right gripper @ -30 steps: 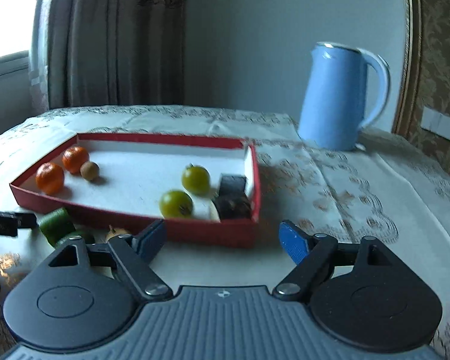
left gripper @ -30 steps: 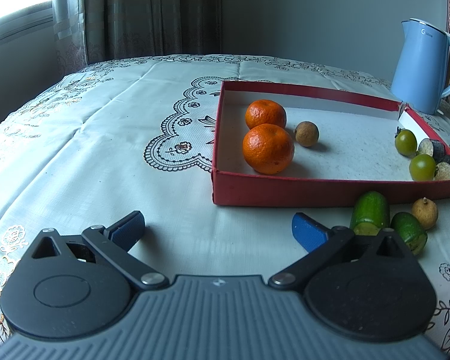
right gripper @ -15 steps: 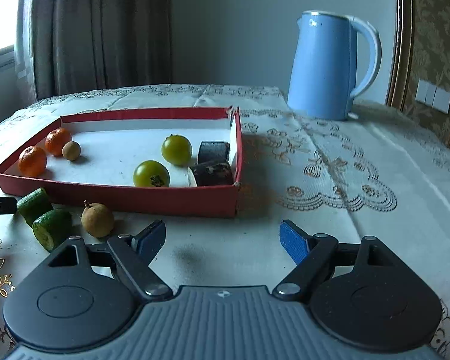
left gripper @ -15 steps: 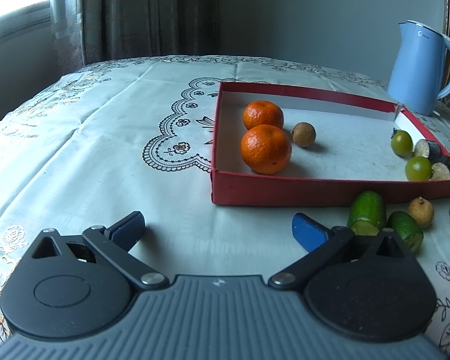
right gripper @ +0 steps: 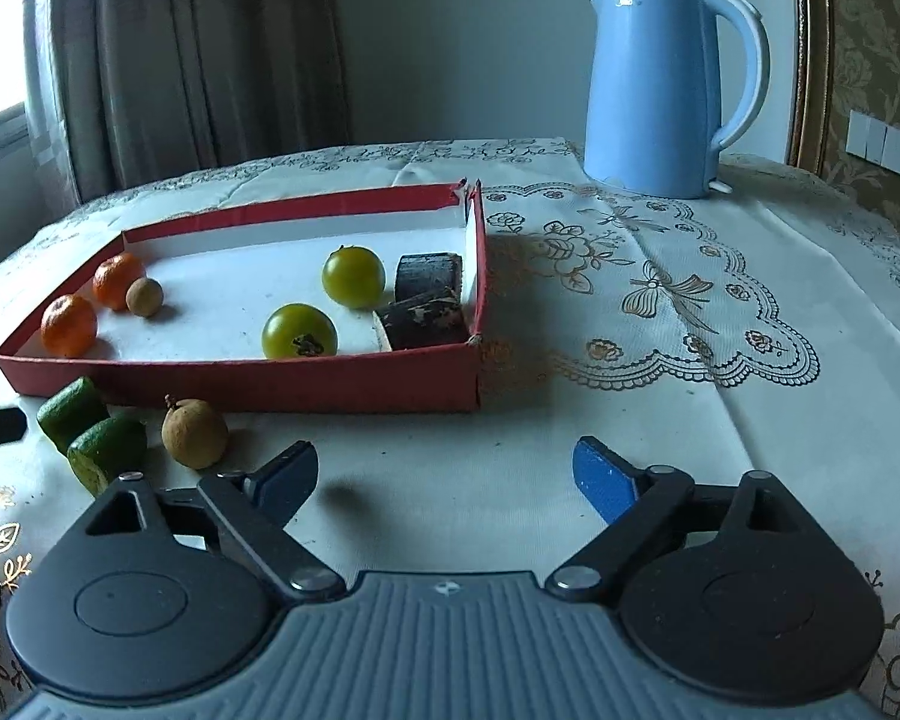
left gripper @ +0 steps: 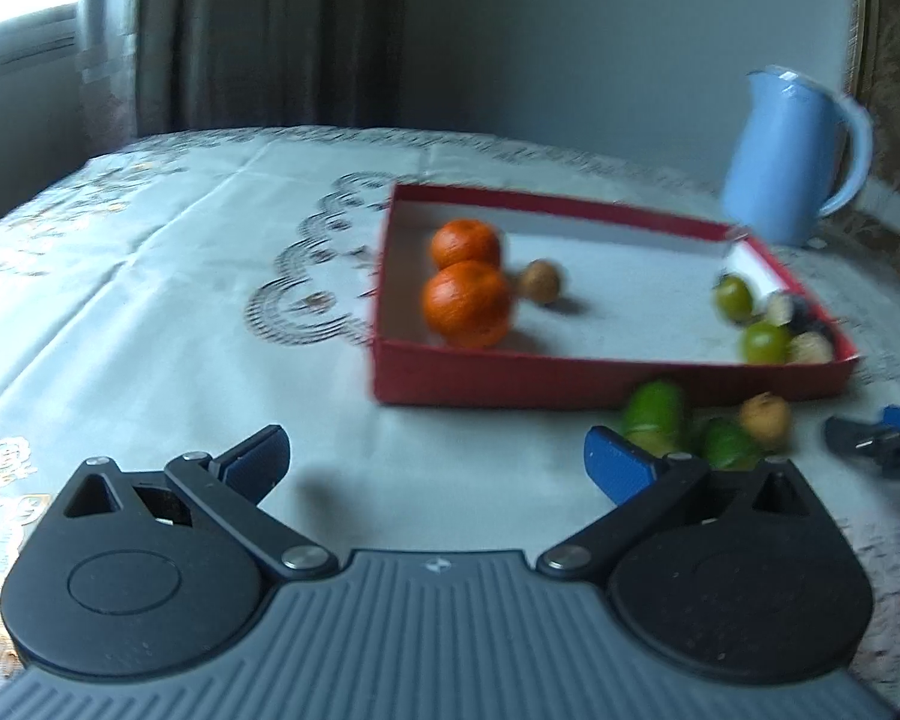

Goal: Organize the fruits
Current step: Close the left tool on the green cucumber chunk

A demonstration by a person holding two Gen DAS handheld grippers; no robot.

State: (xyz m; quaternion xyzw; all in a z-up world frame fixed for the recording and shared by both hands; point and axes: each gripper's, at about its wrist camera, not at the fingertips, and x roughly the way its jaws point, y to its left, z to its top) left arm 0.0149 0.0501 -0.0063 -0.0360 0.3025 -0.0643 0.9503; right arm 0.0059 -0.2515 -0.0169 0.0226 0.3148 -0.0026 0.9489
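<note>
The left tongs [left gripper: 437,462] hang low over the cloth-covered counter [left gripper: 150,312] with their blue pads wide apart and nothing between them. Ahead of them sits the red tray [right gripper: 240,381]. At its left end lie two oranges [right gripper: 69,324] touching each other, with a small brown longan [right gripper: 144,296] just beside them. Toward its right end are two green fruits [right gripper: 299,331], and in the right corner two dark cut pieces [right gripper: 426,319].

On the counter just in front of the tray's near wall lie two green cucumber pieces [right gripper: 107,456] side by side, with a second brown longan [right gripper: 194,433] just to their right.

The right tongs [right gripper: 445,477] hover over bare cloth to the right of that longan, their pads spreading wider, empty. A blue kettle [right gripper: 660,90] stands at the far right.
</note>
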